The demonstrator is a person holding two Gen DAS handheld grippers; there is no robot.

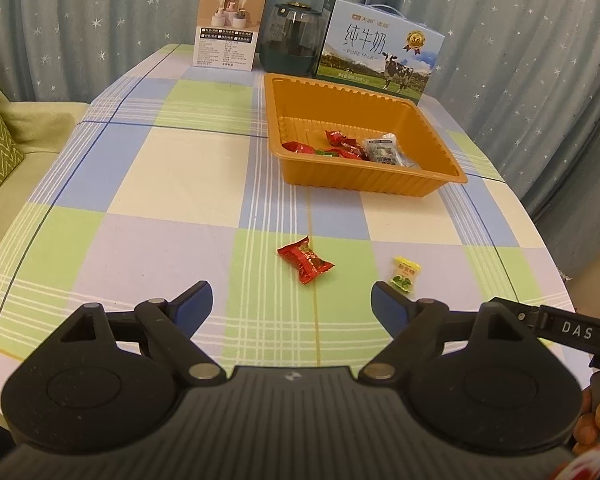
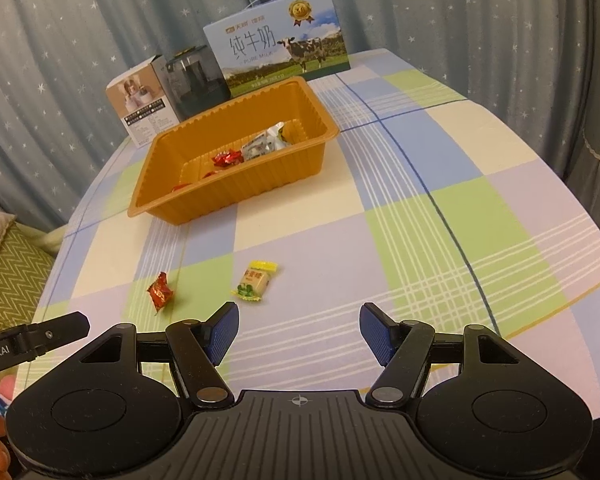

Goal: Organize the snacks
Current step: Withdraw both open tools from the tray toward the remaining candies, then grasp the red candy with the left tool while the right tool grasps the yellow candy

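Waiting on the cloth: a red candy [image 1: 305, 261] and a yellow candy [image 1: 405, 274]; several snacks already lie in the tray [image 1: 300, 92]. Left gripper [image 1: 292, 304] and right gripper [image 2: 298, 330] gape, empty.

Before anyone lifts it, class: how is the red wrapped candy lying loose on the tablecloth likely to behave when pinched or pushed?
The red wrapped candy looks small, so it is probably light. Its crinkled foil wrapper with twisted ends will likely flex and may slip between pads. Lying flat on the tablecloth, it seems more apt to slide than roll.
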